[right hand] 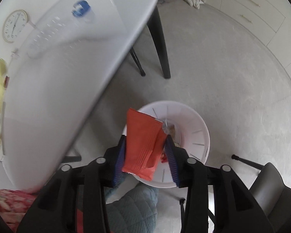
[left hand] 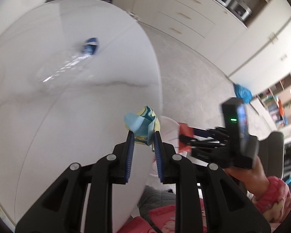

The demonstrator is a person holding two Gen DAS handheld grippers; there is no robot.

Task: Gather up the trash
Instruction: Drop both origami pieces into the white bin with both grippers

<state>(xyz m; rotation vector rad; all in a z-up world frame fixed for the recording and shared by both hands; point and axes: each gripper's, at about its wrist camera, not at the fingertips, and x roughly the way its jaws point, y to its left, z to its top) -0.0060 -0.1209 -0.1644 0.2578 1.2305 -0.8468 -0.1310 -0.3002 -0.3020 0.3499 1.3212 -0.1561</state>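
Item: my right hand-held gripper (right hand: 145,151), at 6 o'clock, jaws closed on an orange wrapper (right hand: 143,141) standing upright between the blue pads (right hand: 119,159). Behind it, toward centre: a white slotted bin (right hand: 194,120) on the grey floor (right hand: 232,81), scraps inside. At 10 o'clock: white table (right hand: 67,73) bearing a blurred clear bottle with blue label (right hand: 80,9). At 9 o'clock: wall clock (right hand: 14,26).

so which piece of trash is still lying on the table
The clear plastic bottle with the blue label, lying on its side on the white table. The crumpled paper and orange wrapper are each clamped in a gripper.
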